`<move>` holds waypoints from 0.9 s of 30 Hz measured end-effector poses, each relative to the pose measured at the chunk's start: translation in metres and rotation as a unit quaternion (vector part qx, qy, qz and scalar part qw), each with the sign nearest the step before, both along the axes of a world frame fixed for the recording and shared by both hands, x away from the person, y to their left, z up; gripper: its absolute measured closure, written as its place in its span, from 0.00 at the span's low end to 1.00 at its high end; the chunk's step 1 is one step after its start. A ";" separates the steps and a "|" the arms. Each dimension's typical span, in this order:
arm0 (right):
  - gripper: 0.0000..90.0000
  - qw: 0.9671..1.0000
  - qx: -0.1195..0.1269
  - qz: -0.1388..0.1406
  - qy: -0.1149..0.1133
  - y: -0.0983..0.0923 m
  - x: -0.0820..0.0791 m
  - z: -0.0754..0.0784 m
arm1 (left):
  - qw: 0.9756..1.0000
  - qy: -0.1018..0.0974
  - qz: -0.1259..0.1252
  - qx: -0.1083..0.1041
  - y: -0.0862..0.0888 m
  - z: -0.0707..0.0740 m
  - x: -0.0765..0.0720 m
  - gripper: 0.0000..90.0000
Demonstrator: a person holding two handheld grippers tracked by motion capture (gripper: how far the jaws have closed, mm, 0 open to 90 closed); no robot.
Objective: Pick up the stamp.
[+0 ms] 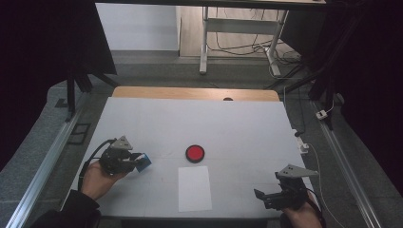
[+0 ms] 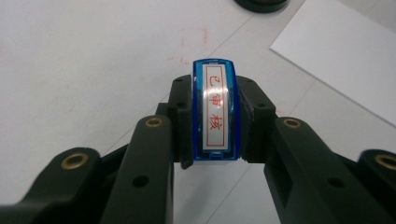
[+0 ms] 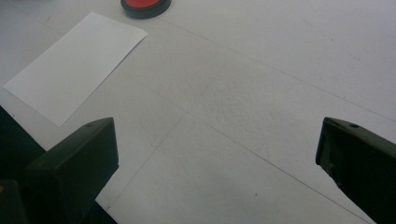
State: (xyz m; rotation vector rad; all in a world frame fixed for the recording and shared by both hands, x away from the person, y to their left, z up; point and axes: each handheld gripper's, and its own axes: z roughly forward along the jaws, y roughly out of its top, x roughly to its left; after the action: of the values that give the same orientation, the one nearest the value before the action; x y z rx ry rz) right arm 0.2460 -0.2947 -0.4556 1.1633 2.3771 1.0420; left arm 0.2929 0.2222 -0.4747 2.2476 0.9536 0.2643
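Note:
A blue stamp (image 2: 215, 112) with red characters on its white label sits clamped between the jaws of my left gripper (image 2: 215, 126). In the high view the left gripper (image 1: 138, 162) is at the table's left, holding the blue stamp (image 1: 144, 162) just above the white surface. A round red ink pad (image 1: 195, 153) in a black case lies near the table's middle, to the stamp's right. Just in front of the pad lies a white sheet of paper (image 1: 194, 188). My right gripper (image 1: 262, 197) rests at the front right, jaws wide apart with nothing between them (image 3: 217, 154).
The white table (image 1: 237, 128) has a wooden strip along its far edge. The ink pad (image 3: 145, 6) and the paper (image 3: 74, 65) lie ahead and left of my right gripper. Desk legs and cables stand on the floor beyond the table.

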 end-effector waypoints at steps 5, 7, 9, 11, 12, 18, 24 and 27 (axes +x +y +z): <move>0.00 1.000 0.001 0.000 -0.001 0.000 0.000 0.000 | 1.000 -0.005 -0.016 -0.007 -0.005 0.005 0.001 0.78; 0.00 1.000 0.001 0.000 0.000 0.000 0.000 0.000 | 1.000 -0.007 -0.022 -0.010 -0.008 0.007 0.002 0.78; 0.00 1.000 0.001 0.000 0.000 0.000 0.000 0.000 | 1.000 -0.008 -0.027 -0.012 -0.010 0.009 0.002 0.78; 0.00 1.000 0.001 0.000 0.000 0.000 0.000 0.000 | 0.999 -0.008 -0.029 -0.018 -0.012 0.011 0.003 0.78; 0.00 1.000 0.002 -0.001 0.000 0.000 0.000 0.000 | 0.999 -0.004 -0.031 -0.023 -0.013 0.012 0.004 0.78; 0.00 1.000 0.002 -0.001 0.001 0.000 0.000 0.000 | 0.998 0.013 -0.045 -0.044 -0.021 0.017 0.009 0.78; 0.00 1.000 0.001 -0.001 0.002 -0.001 0.001 0.000 | 0.998 0.003 -0.057 -0.038 -0.031 0.023 0.011 0.78; 0.00 1.000 0.001 -0.001 0.002 -0.001 0.001 0.000 | 0.997 -0.002 -0.066 -0.033 -0.036 0.024 0.011 0.78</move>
State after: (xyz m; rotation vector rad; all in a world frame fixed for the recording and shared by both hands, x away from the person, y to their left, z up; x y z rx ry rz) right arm 0.2466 -0.2955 -0.4555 1.1689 2.3791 1.0432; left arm 0.3035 0.1858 -0.4502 2.2377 0.7964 0.1750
